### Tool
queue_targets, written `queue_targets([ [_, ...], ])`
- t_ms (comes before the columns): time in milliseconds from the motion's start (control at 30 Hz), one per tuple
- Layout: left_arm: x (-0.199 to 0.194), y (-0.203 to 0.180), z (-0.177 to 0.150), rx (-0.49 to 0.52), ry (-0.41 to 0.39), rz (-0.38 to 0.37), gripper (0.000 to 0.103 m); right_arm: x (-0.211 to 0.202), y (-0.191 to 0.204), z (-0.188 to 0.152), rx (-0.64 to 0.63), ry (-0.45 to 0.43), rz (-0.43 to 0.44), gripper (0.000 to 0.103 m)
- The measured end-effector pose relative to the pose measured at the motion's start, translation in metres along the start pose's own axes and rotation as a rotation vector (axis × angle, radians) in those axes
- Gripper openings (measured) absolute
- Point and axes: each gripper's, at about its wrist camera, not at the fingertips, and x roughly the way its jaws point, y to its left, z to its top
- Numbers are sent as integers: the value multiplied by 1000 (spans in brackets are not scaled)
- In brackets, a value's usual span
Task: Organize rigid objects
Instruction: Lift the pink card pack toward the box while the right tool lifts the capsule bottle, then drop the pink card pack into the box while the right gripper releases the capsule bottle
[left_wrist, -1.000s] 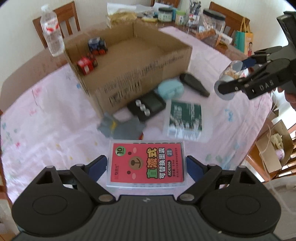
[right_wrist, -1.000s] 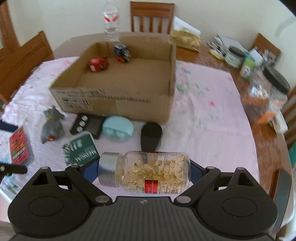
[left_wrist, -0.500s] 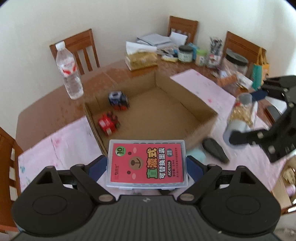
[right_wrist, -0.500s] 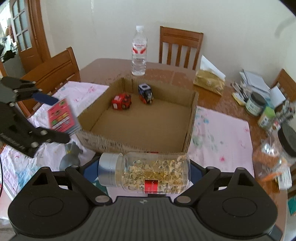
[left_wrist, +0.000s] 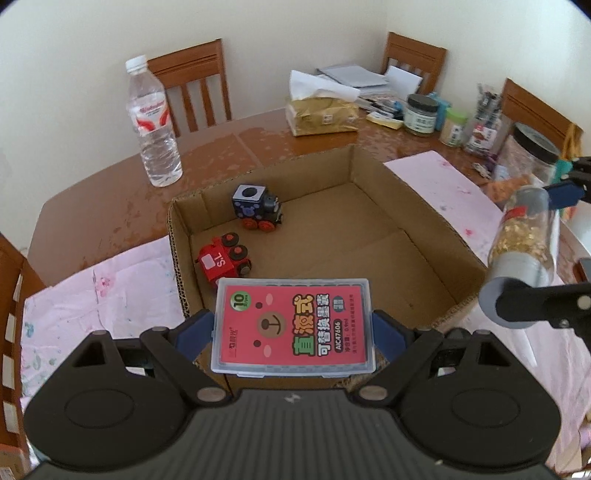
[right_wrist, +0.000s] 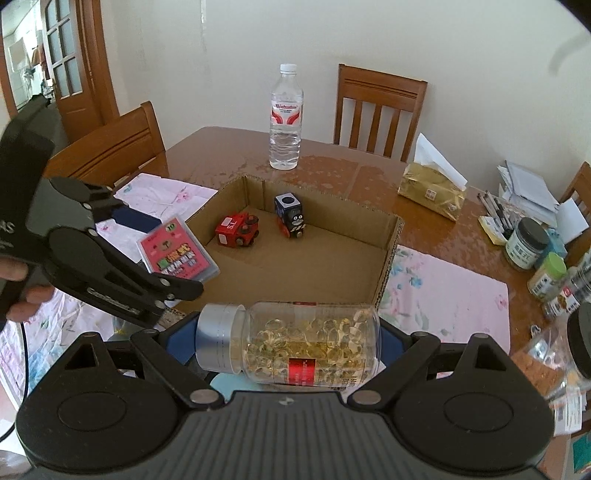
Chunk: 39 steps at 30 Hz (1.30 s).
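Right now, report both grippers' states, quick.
Left gripper: closed on the red ink-cartridge case.
Right gripper: closed on the capsule bottle, lying sideways.

"AIC47606" on red case (left_wrist: 293, 326); seemingly "S.L" on red train (left_wrist: 221, 261)

A brown wooden dining table (right_wrist: 221, 147) carried everything, with a pink floral cloth (right_wrist: 443, 291) spread over the part nearest the tongs. An open cardboard box (left_wrist: 373, 173) sat on it straight ahead of both tongs. Beyond the box a clear water bottle (right_wrist: 286, 114) stood upright on bare wood. Farther right lay a gold tissue pack (right_wrist: 432, 190), then a crowd of jars (right_wrist: 526, 243), pens and papers (right_wrist: 528, 184) along the right edge.
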Motion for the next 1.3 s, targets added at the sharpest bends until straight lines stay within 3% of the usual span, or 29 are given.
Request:
queue_targets([
  [267, 8, 3, -2, -80, -62, 111, 95, 15, -8, 8, -17, 5, 28, 96],
  [733, -51, -2, -38, -236, -105, 207, 99, 56, -26, 37, -11, 21, 52, 96],
  [1133, -83, -3, -64, -303, -99, 309, 101, 112, -30, 78, -37, 33, 21, 96],
  [1300, -85, -2, -74, -327, -81, 333, 101, 118, -28, 86, -35, 12, 12, 103],
])
